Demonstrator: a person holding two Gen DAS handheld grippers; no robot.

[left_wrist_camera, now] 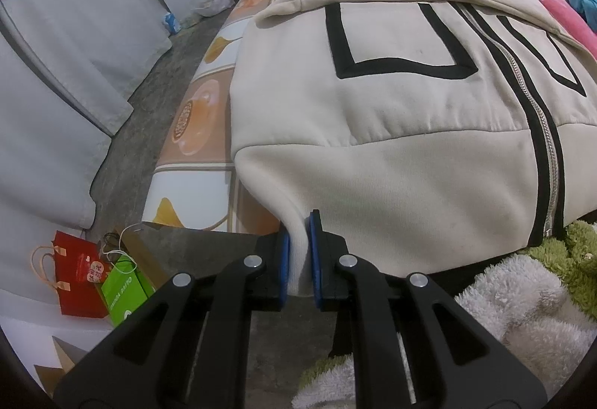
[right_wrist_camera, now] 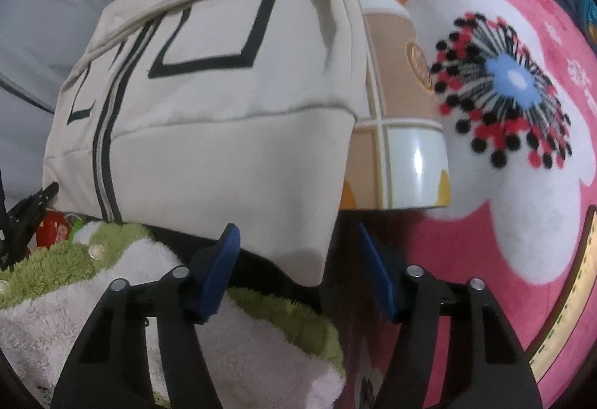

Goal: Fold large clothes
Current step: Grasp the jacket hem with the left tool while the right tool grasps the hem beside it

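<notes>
The jacket (left_wrist_camera: 391,103) lies front-up on the bed (left_wrist_camera: 209,133), zip closed, both sleeves folded across the chest, and its hem band hangs just over the bed's near edge. That puts the work at the bottom-up fold — both hem corners have to be taken and carried toward the collar.

The left gripper (left_wrist_camera: 298,252) is clenched on the hem corner on its side; a pinch of cream cloth stands between the blue pads (left_wrist_camera: 284,259). The right gripper (right_wrist_camera: 300,259) has its jaws spread apart, and the other hem corner hangs down between them with neither pad pressing on it. No grasp there yet, as far as the right wrist view shows.

The next move calls, I judge, for the right fingers to shut on that corner well up the band, so the thick fleece does not slip out. Then both hands should lift together and travel level over the jacket toward the collar, keeping the hem taut so the fold lands straight.

Containers: beside the bed, on the floor (left_wrist_camera: 179,73), stand a red bag (left_wrist_camera: 80,274) and a green bag (left_wrist_camera: 125,291) — what is in them cannot be seen. A fluffy green-and-white cloth (right_wrist_camera: 123,297) lies below the hem at the bed's near edge, and a pink blanket (right_wrist_camera: 503,185) lies on the bed beside the jacket.
</notes>
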